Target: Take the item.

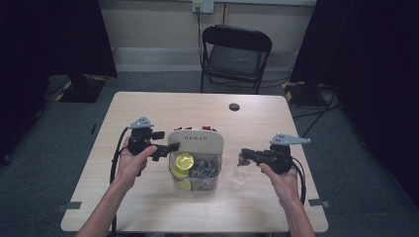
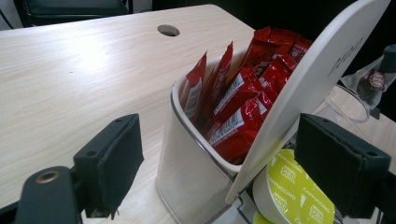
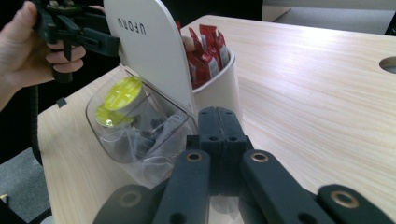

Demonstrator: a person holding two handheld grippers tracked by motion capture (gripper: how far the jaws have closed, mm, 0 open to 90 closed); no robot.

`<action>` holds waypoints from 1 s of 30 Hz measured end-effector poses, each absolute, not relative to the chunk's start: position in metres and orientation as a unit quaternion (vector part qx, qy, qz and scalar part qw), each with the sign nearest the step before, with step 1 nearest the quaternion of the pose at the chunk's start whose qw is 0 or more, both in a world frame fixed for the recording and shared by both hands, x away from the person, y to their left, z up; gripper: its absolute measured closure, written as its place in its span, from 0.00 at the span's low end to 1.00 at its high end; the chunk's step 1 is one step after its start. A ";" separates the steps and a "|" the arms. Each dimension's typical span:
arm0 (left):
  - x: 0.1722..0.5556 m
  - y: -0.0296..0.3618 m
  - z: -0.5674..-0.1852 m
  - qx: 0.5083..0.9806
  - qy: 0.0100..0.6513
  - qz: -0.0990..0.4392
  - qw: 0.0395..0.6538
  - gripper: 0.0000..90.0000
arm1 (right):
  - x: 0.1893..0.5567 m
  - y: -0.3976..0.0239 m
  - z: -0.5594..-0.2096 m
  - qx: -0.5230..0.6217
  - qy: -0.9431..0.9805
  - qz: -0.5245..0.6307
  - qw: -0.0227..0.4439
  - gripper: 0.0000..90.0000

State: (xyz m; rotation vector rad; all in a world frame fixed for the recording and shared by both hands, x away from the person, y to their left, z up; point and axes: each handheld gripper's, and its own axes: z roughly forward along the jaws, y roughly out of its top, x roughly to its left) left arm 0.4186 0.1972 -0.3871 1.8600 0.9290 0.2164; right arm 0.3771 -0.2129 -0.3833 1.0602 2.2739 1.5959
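- A white box [image 1: 195,140] stands in the middle of the wooden table [image 1: 148,106], with its flat white lid [image 2: 322,70] tipped up.
- The back part of the box is a white tub [image 2: 187,163] packed with shiny red packets [image 2: 243,107] standing on end; there are too many to count for sure.
- The front part is a clear tub [image 3: 112,140]. Two yellow-green round pods [image 3: 122,92] lie in it, plus a pile of dark ones in clear wrappers [image 1: 205,169].
- The left gripper [image 1: 165,147] has its jaws wide apart on either side of the lid, and the pads do not press on it.
- The right gripper [image 1: 244,156] is off to the right of the box, with its jaws pinched tight on a clear wrapper with a dark pod [image 1: 242,165] inside, which hangs just beside the clear tub.
- One black chair [image 1: 236,57] stands behind the table.
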 end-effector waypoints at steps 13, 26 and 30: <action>0.418 0.197 -0.387 0.770 0.386 0.089 0.501 0.17 | 0.380 -0.215 -0.392 0.365 0.766 0.522 0.088 1.00; 0.418 0.197 -0.387 0.771 0.387 0.088 0.499 0.17 | 0.382 -0.214 -0.398 0.367 0.772 0.511 0.086 1.00; 0.418 0.197 -0.387 0.771 0.387 0.088 0.498 0.17 | 0.384 -0.215 -0.401 0.370 0.775 0.505 0.084 1.00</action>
